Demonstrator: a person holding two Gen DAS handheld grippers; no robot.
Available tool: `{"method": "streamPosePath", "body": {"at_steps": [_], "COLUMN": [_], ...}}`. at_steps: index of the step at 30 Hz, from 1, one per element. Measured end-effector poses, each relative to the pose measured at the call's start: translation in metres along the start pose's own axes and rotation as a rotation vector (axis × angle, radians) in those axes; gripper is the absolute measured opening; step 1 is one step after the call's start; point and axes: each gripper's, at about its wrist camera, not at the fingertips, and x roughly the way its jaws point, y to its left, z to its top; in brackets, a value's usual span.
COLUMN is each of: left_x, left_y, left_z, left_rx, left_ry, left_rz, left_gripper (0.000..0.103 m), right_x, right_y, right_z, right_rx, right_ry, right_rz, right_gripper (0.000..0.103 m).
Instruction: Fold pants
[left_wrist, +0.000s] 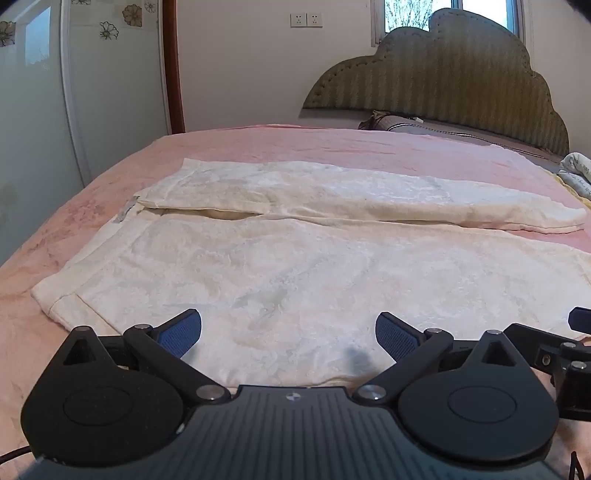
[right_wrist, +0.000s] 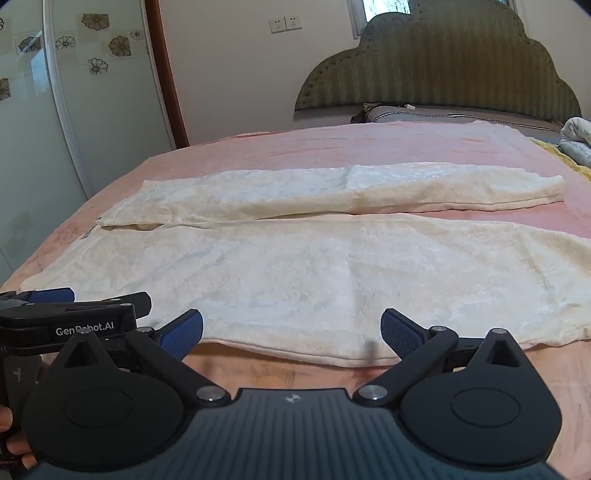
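Cream white pants (left_wrist: 295, 266) lie spread flat on the pink bed, waistband to the left, both legs running right, side by side with a narrow gap. My left gripper (left_wrist: 288, 334) is open and empty, its blue pads just over the near edge of the near leg by the waist. My right gripper (right_wrist: 291, 332) is open and empty, hovering at the near edge of the same leg (right_wrist: 314, 280), further right. The left gripper's body (right_wrist: 74, 317) shows at the left in the right wrist view. The right gripper's edge (left_wrist: 576, 343) shows at the right in the left wrist view.
The pink bedspread (left_wrist: 332, 147) covers the bed. A padded green headboard (left_wrist: 443, 81) and a grey pillow (left_wrist: 406, 123) are at the far end. A patterned bundle of bedding (left_wrist: 580, 173) lies at the far right. A wardrobe door (left_wrist: 37, 110) stands left of the bed.
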Motion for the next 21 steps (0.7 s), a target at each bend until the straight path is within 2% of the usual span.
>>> {"method": "streamPosePath", "body": {"at_steps": [21], "left_x": [0.0000], "left_y": [-0.0013], "left_z": [-0.0017], "left_rx": [0.027], "left_ry": [0.002], "left_rz": [0.006], "left_gripper": [0.102], "right_x": [0.0026], "right_y": [0.0018], "right_z": [-0.0018], "right_rx": [0.004], "right_ry": [0.011], "right_rz": [0.007], "right_gripper": [0.103]}}
